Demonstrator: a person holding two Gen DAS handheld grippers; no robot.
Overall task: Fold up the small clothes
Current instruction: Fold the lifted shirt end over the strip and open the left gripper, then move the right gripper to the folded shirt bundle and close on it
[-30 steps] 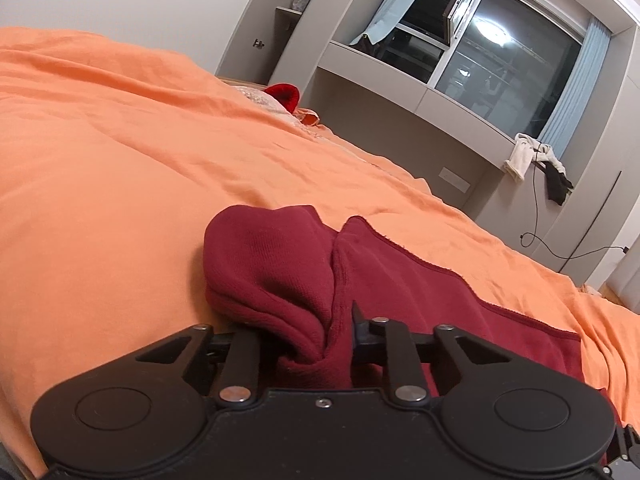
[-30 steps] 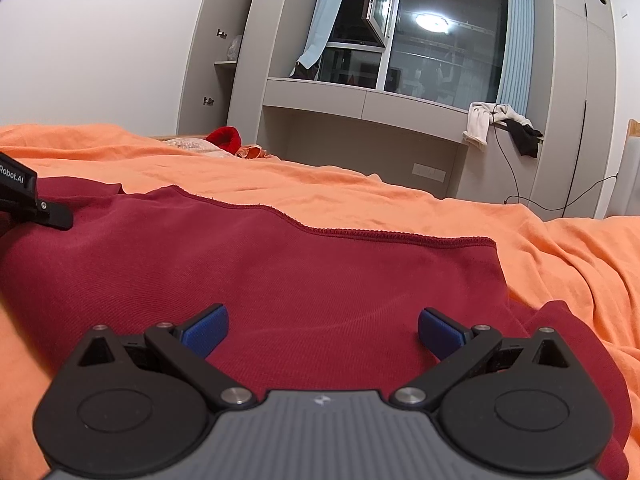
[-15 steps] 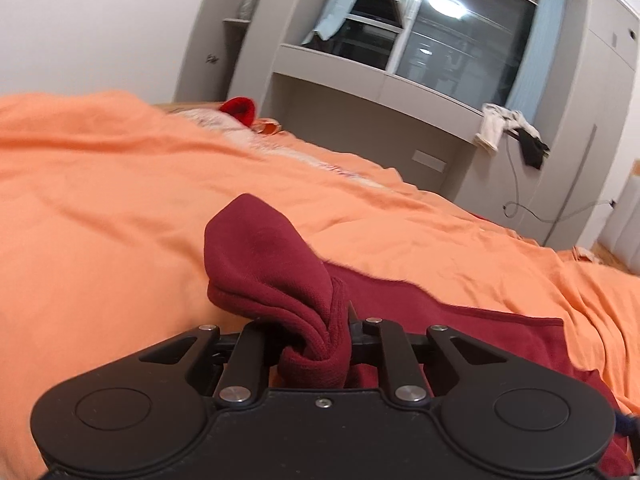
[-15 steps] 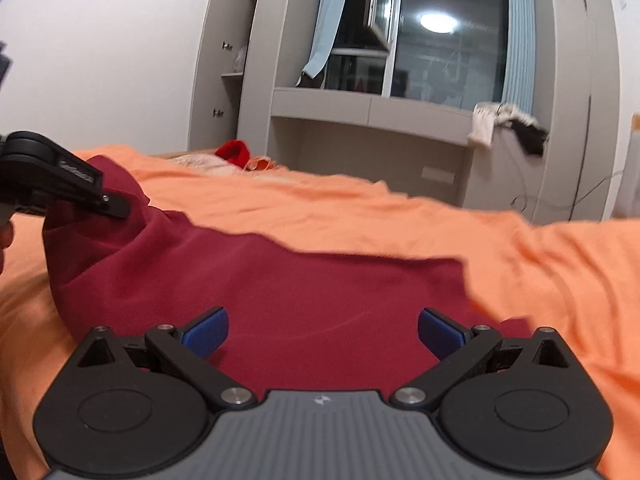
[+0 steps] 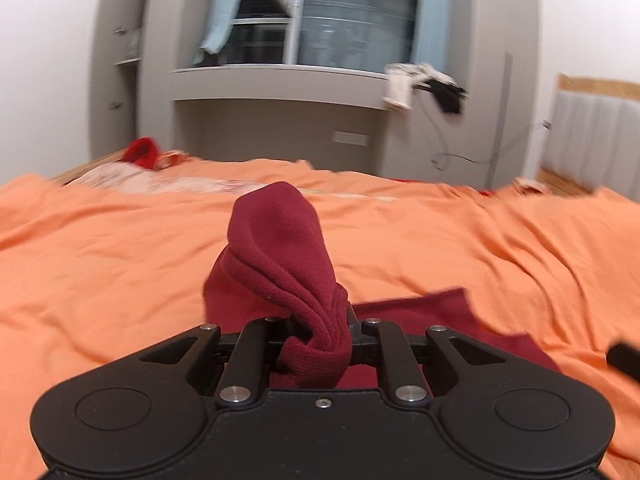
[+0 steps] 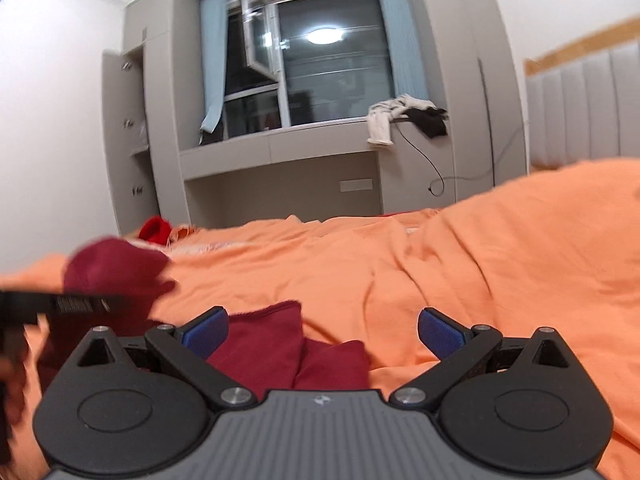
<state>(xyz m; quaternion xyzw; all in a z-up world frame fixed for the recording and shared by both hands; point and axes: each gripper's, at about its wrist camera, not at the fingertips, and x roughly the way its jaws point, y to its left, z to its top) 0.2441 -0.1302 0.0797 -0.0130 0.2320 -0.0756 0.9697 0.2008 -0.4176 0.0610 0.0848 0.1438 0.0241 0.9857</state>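
Bed point(image 5: 120, 280) w/ an orange sheet fills the space in front of both tools; a dark red garment point(image 5: 280, 248) is the only piece being worked. Judging by how it lies, the fold is in progress, not finished: one end is lifted off the sheet in a bunch, the rest lies crumpled low down, no neat stack visible. Left to do, prob.: carry the lifted end over, lay it down, flatten.

Left gripper point(image 5: 316, 332) is clamped tight on the bunched end; cloth rises straight ahead of it and spills between the jaws. Flat part lies just below and to its right.

Right gripper point(image 6: 322, 330) is spread wide, holding nothing; a loose red part point(image 6: 276, 340) lies between and just under its blue pads point(image 6: 206, 330), touching or not — can't tell.
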